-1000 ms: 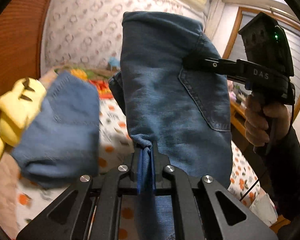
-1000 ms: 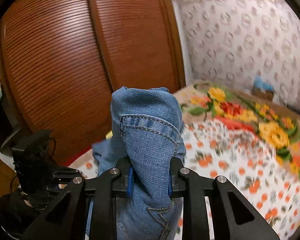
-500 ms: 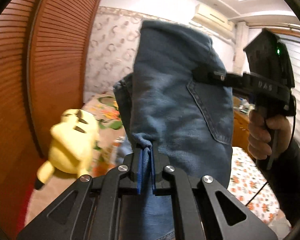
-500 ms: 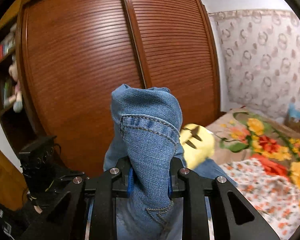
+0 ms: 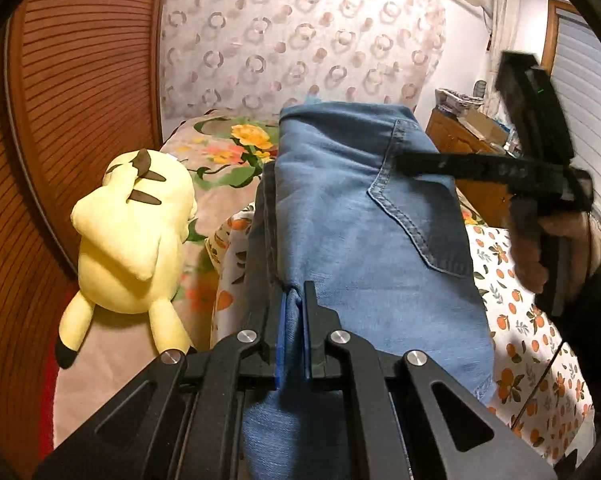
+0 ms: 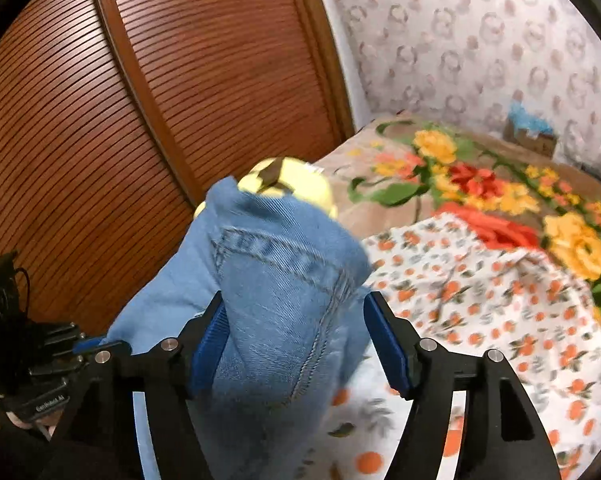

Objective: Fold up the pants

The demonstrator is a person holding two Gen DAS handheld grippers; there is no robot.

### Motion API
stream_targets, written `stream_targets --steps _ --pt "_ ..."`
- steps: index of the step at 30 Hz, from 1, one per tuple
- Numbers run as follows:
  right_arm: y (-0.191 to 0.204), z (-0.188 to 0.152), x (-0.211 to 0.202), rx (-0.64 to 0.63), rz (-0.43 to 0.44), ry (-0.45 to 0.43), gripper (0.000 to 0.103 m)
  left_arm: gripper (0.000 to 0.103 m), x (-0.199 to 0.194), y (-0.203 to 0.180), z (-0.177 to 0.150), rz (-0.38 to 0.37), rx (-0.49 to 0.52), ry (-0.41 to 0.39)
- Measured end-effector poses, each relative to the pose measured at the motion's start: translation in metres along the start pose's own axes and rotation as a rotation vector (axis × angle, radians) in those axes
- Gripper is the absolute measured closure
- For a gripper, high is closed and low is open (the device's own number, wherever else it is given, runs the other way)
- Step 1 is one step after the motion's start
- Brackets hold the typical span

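Note:
Blue denim pants (image 5: 360, 232) hang folded over the bed, back pocket showing. My left gripper (image 5: 292, 320) is shut on a pinch of the denim at its near edge. The right gripper shows in the left wrist view (image 5: 404, 162) at the pants' far right edge, blurred. In the right wrist view my right gripper (image 6: 296, 340) stands wide open, and the pants (image 6: 280, 280) lie loosely between its blue pads (image 6: 208, 344), blurred by motion.
A yellow plush toy (image 5: 132, 232) lies on the bed beside the pants. The bed has an orange-print sheet (image 6: 480, 320) and a floral blanket (image 6: 480, 184). A brown slatted wardrobe (image 6: 120, 120) stands to the left, a wooden dresser (image 5: 460, 140) to the right.
My right gripper has opened and let go of the pants. Both grippers have dropped from high up toward the bed, and the pants have come down with them.

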State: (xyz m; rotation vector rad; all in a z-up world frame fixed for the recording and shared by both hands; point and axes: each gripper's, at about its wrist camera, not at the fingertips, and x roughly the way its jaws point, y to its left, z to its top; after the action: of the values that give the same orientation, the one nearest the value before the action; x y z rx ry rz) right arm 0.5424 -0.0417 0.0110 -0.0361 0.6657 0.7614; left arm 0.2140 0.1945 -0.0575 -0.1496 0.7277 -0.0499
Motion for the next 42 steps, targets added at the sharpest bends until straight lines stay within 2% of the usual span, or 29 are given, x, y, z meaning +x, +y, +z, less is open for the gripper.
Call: stream_targets --steps 5,7,9,12,15,17,22,27,32,35,36,38,42 --pt "0.037 -0.005 -0.046 -0.061 -0.088 -0.148 0.035 0.096 0.001 0.005 0.004 0.011 -0.002 0.014" --pt "0.061 -0.018 -0.051 -0.091 -0.042 -0.156 0.079 0.096 0.001 0.005 0.005 0.012 -0.006 0.017" --pt "0.081 -0.038 -0.041 -0.137 -0.02 -0.11 0.085 0.096 0.001 0.005 0.004 0.019 -0.006 0.021" --pt "0.083 -0.05 -0.01 -0.157 -0.111 -0.05 0.088 0.096 0.002 0.006 0.002 0.01 -0.017 0.028" --pt "0.073 -0.058 0.014 -0.118 -0.125 0.003 0.088 0.095 -0.001 0.004 0.003 -0.003 -0.032 0.021" --pt "0.076 -0.061 0.007 -0.102 -0.13 -0.014 0.088 0.095 -0.006 0.001 0.004 0.004 -0.036 0.014" --pt "0.093 -0.066 -0.042 -0.1 -0.135 -0.052 0.088 0.094 -0.036 -0.015 0.007 0.055 -0.017 -0.034" --pt "0.107 -0.094 -0.113 -0.112 -0.145 -0.095 0.087 0.078 -0.07 -0.04 0.007 0.072 0.026 -0.1" --pt "0.115 -0.131 -0.159 -0.109 -0.156 -0.132 0.087 0.058 -0.094 -0.068 0.004 0.051 0.063 -0.148" --pt "0.12 -0.151 -0.191 -0.107 -0.168 -0.162 0.086 0.052 -0.102 -0.084 0.002 0.05 0.087 -0.163" --pt "0.121 -0.155 -0.198 -0.105 -0.172 -0.169 0.085 0.049 -0.104 -0.09 0.002 0.048 0.096 -0.165" --pt "0.124 -0.166 -0.211 -0.099 -0.178 -0.182 0.084 0.035 -0.108 -0.101 0.0 0.046 0.114 -0.176" --pt "0.126 -0.185 -0.233 -0.093 -0.193 -0.203 0.083 0.023 -0.115 -0.118 -0.003 0.034 0.137 -0.2"
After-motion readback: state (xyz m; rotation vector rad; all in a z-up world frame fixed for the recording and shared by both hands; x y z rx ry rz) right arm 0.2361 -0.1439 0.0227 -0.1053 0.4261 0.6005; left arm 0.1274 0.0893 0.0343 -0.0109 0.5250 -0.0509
